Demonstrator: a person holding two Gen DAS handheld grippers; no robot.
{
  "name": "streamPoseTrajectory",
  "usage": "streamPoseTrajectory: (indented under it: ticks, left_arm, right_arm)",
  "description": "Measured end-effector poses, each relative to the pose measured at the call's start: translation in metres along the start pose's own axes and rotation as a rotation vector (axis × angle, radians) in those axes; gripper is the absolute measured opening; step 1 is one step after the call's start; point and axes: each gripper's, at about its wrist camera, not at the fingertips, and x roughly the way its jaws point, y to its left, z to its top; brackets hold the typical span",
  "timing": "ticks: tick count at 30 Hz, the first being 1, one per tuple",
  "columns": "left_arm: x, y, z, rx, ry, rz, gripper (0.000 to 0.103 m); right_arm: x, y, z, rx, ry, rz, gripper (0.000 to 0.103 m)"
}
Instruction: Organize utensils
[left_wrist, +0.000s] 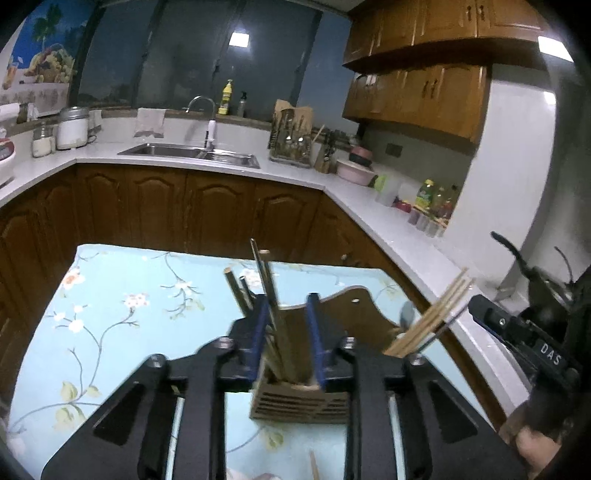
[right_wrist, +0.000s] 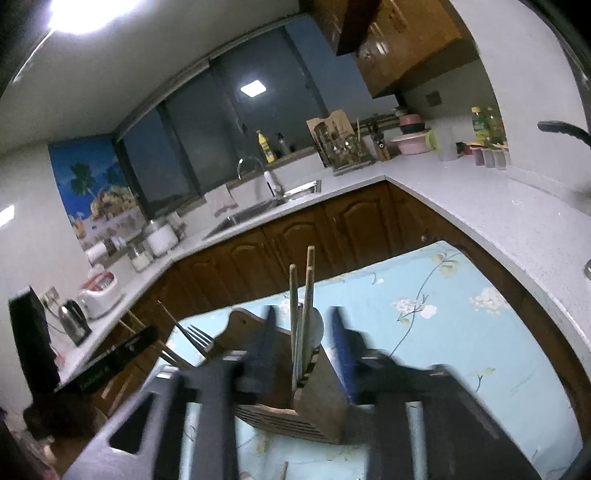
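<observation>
A brown wooden utensil holder (left_wrist: 299, 400) stands on the floral blue tablecloth (left_wrist: 110, 314). My left gripper (left_wrist: 286, 325) is open, its blue fingers (left_wrist: 258, 332) straddling a bundle of dark chopsticks (left_wrist: 266, 280) that stands in the holder's left compartment. Light wooden chopsticks (left_wrist: 428, 317) and a spoon lean out of the right compartment. In the right wrist view my right gripper (right_wrist: 306, 343) is open, its fingers either side of wooden chopsticks (right_wrist: 301, 295) and a spoon in the holder (right_wrist: 314, 410). A fork (right_wrist: 199, 339) stands at the holder's left side.
A loose chopstick (left_wrist: 314, 465) lies on the cloth near the front edge. The white L-shaped counter (left_wrist: 388, 221) carries the sink (left_wrist: 188, 153), a second utensil rack (left_wrist: 291, 136), bowls, bottles and jars. Brown cabinets run below it.
</observation>
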Motion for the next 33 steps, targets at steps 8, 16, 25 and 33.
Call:
streamPoseTrajectory:
  ticks: [8, 16, 25, 33]
  left_arm:
    - [-0.044, 0.000, -0.017, -0.011, -0.077, 0.035, 0.064]
    - [-0.080, 0.024, -0.068, -0.093, -0.036, 0.064, 0.072]
    - [-0.123, 0.048, -0.142, -0.191, 0.021, 0.103, 0.075]
    - [-0.161, 0.044, -0.182, -0.177, 0.012, 0.113, 0.077]
  right_arm:
    - [-0.042, 0.000, -0.006, 0.010, -0.083, 0.012, 0.078]
    - [-0.066, 0.001, -0.044, 0.011, -0.039, 0.032, 0.082]
    - [-0.085, -0.003, -0.118, 0.014, 0.079, 0.040, 0.083]
    - [-0.121, 0.008, -0.166, -0.085, 0.077, 0.006, 0.085]
